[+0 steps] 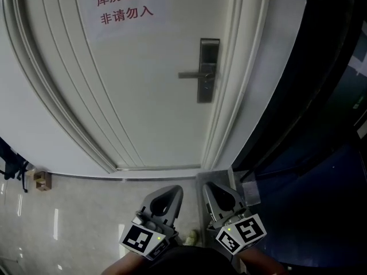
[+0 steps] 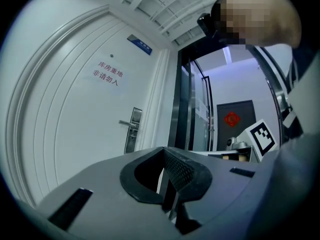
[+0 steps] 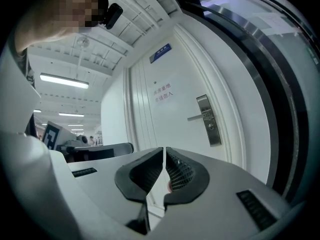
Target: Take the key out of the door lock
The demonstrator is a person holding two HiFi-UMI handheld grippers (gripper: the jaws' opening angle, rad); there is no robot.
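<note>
The white door (image 1: 143,96) stands closed in front of me. Its silver lock plate (image 1: 209,70) carries a lever handle (image 1: 192,74) that points left. The plate also shows in the left gripper view (image 2: 133,129) and in the right gripper view (image 3: 208,120). The key is too small to make out in any view. My left gripper (image 1: 171,192) and right gripper (image 1: 213,191) hang side by side low down, well short of the door. Both are shut with nothing between the jaws, as the left gripper (image 2: 165,155) and the right gripper (image 3: 164,152) show in their own views.
A paper sign (image 1: 125,3) with red characters hangs on the upper part of the door. A dark glass partition (image 1: 309,96) adjoins the door frame on the right. A small wooden object (image 1: 41,180) sits on the tiled floor at the left.
</note>
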